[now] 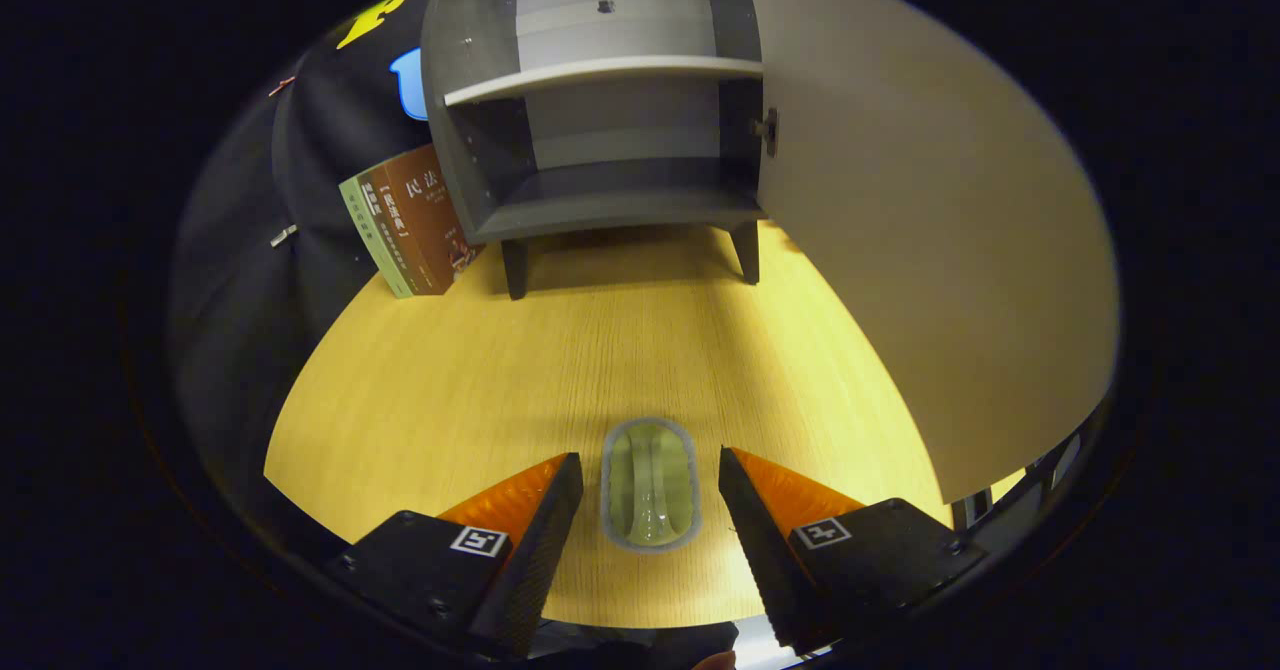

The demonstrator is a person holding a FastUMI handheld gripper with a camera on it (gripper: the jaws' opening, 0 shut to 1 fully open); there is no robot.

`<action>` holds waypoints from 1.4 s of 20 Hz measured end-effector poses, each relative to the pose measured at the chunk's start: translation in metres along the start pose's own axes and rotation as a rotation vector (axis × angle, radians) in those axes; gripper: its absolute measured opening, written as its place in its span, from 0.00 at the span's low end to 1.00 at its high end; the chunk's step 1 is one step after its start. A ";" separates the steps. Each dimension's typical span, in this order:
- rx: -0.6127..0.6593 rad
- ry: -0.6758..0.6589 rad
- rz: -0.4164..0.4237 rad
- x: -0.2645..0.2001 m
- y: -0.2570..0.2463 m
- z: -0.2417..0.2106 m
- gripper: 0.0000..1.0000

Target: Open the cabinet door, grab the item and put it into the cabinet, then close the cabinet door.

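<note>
Both fingers stand apart astride the small oval dish near the table's front edge, its long axis pointing toward the open cabinet.

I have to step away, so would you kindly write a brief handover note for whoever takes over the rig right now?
Tongs: open, one finger either side of the small clear container on the wooden table, not pressing on it.
Cabinet: beyond the tongs at the back of the table, door swung wide open, lower compartment free. A book leans beside the cabinet.
Done: door opened.
Left: close on the container, lift it, set it inside the cabinet, shut the door.
</note>
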State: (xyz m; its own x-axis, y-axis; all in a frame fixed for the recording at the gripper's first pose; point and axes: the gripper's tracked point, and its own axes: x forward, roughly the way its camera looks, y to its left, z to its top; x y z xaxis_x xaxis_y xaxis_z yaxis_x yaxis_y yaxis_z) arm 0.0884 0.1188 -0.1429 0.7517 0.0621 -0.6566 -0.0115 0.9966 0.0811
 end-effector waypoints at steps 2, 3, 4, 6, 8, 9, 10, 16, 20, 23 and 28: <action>-0.018 0.028 -0.002 0.005 -0.003 -0.007 0.84; -0.025 0.046 -0.004 0.005 -0.004 -0.010 0.84; -0.036 0.063 -0.008 0.004 -0.007 -0.012 0.84; -0.038 0.088 -0.019 0.002 -0.008 -0.019 0.62; -0.035 0.112 -0.020 0.004 -0.007 -0.024 0.49; -0.045 0.107 -0.026 0.002 -0.008 -0.022 0.49; -0.054 0.096 -0.025 0.007 -0.010 -0.021 0.50; -0.039 0.091 -0.054 0.005 -0.012 -0.016 0.24; -0.019 0.054 -0.042 0.002 -0.008 -0.003 0.24; -0.011 0.002 -0.036 0.000 -0.005 0.013 0.24; -0.009 -0.104 -0.028 0.000 -0.001 0.048 0.24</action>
State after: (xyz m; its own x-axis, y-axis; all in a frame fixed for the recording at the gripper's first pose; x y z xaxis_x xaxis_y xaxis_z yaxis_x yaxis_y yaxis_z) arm 0.1203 0.1149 -0.1069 0.8161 0.0288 -0.5772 0.0049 0.9984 0.0568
